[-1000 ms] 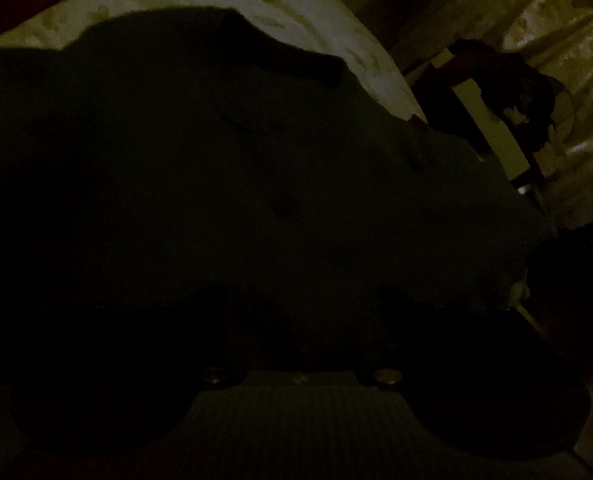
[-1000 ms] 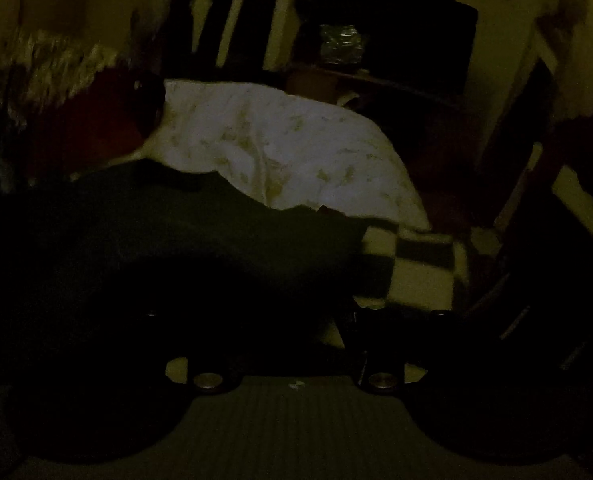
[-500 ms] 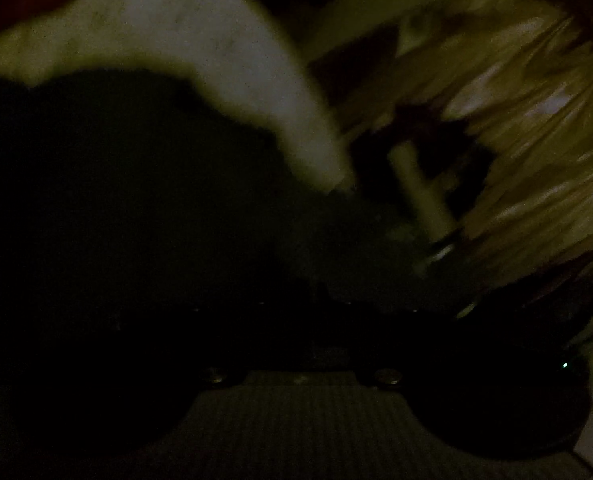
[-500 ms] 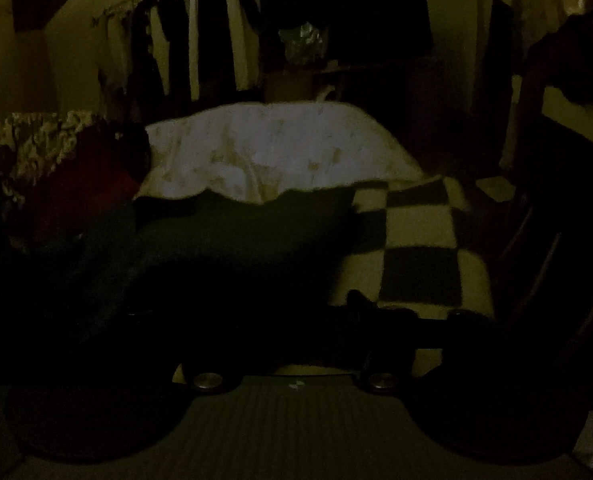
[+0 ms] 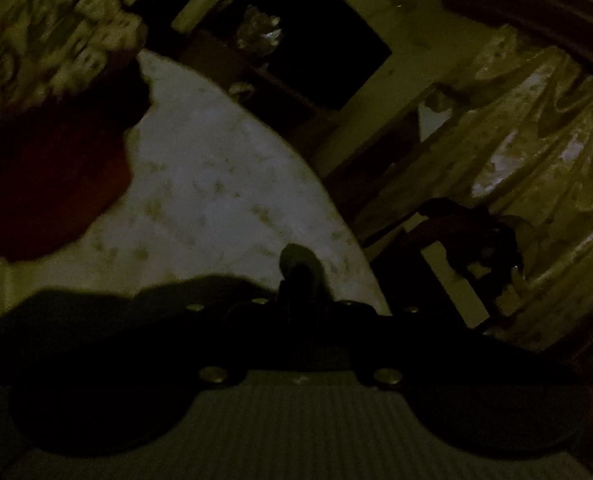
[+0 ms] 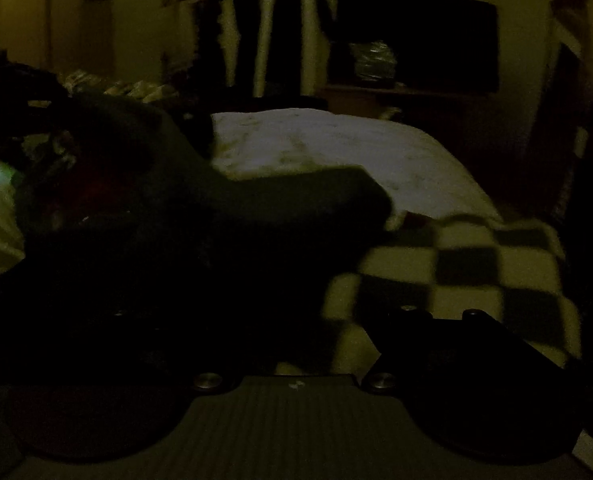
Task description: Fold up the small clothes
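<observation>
Your left fingers pinch a fold of the dark garment. Your right fingers are too dark to tell; the garment lies across the bed.

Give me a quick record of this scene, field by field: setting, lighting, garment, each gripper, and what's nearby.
setting: bedroom, bed with a white sheet
lighting: very dim, much detail lost
garment: dark cloth lying across the bed
left gripper: jaws together, a bit of cloth seems pinched between them
right gripper: too dark to tell open or shut
nearby: checkered blanket on the right of the bed; red pillow near the head
background: curtain, clothes on a rail
</observation>
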Tool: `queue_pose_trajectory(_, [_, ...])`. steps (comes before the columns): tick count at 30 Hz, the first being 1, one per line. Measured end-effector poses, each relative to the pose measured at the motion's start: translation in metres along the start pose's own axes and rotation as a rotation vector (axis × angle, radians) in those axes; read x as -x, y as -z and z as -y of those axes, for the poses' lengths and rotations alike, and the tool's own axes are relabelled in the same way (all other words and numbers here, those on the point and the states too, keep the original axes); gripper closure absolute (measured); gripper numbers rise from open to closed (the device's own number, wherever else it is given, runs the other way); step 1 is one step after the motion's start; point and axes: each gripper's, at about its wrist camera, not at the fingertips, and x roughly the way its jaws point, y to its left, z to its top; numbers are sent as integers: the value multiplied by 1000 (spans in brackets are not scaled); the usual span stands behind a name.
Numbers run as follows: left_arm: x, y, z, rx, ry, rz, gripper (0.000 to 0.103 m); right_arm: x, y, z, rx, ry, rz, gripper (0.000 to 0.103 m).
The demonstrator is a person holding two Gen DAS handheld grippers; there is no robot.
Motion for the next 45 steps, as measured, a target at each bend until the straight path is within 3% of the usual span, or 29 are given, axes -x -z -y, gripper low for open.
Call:
queue_pose_trajectory(2, [-3, 6, -10, 22, -8, -13, 94, -11, -5, -16, 62, -2, -14, 0])
queue_pose_trajectory(6, [-10, 5, -15, 38, 7, -6, 94, -35, -7, -50, 230, 79, -41, 0])
queue_pose_trajectory(10, [-5, -4, -4, 15, 31, 2, 94, -56, 1, -87, 458, 116, -82, 0])
queue_pose_trajectory(12, [-2, -6, 0, 10, 36, 7, 94, -69, 9, -97, 586, 183, -135, 0])
queue_pose_trajectory(13, [-1, -7, 0, 12, 38, 12, 94, -76, 13, -99, 640, 202, -166, 6])
queue_pose_trajectory(14, [0, -7, 1, 10, 39, 12, 93, -80, 16, -99, 687, 209, -173, 40])
queue_pose_trajectory(15, [1, -6, 1, 6, 37, 11, 93, -80, 16, -97, 726, 236, -148, 64])
queue_pose_trajectory(16, [2, -5, -1, 3, 28, 13, 93, -80, 10, -90, 733, 272, -116, 81])
queue_pose_trajectory(21, [1, 13, -23, 10, -62, -43, 93, -35, -34, -30, 454, 329, -36, 86])
queue_pose_trajectory(24, [-22, 40, -47, 40, -87, -170, 93, -7, -31, 15, 248, 317, -20, 88])
queue_pose_trajectory(27, [-62, 74, -51, -36, -197, -351, 91, -7, -13, 45, 111, 246, -77, 87])
queue_pose_trajectory(29, [-78, 91, -49, -96, -263, -424, 87, -9, -7, 55, 47, 208, -80, 83])
queue_pose_trajectory(31, [-84, 96, -50, -123, -299, -445, 77, -3, -7, 62, -36, 172, -91, 63])
queue_pose_trajectory(33, [-79, 89, -53, -100, -306, -437, 66, 7, -11, 66, -94, 141, -89, 37])
queue_pose_trajectory(34, [-73, 81, -52, -105, -334, -427, 50, 16, -16, 69, -114, 129, -89, 18])
queue_pose_trajectory(36, [-61, 68, -43, -154, -389, -397, 40, 28, -21, 62, -121, 131, -103, 13])
queue_pose_trajectory(38, [-42, 55, -23, -233, -432, -323, 25, 42, -32, 50, -82, 121, -85, 12])
queue_pose_trajectory(39, [-34, 51, -12, -276, -460, -277, 12, 47, -41, 46, -51, 123, -78, 11])
queue_pose_trajectory(40, [-26, 48, 3, -328, -476, -219, 10, 49, -47, 42, -25, 128, -72, 10])
queue_pose_trajectory(42, [-24, 49, 24, -392, -404, -205, 12, 51, -60, 37, 4, 108, -33, 10])
queue_pose_trajectory(45, [-44, 64, 41, -394, -231, -299, 21, 22, -80, 23, 63, -28, -27, 15])
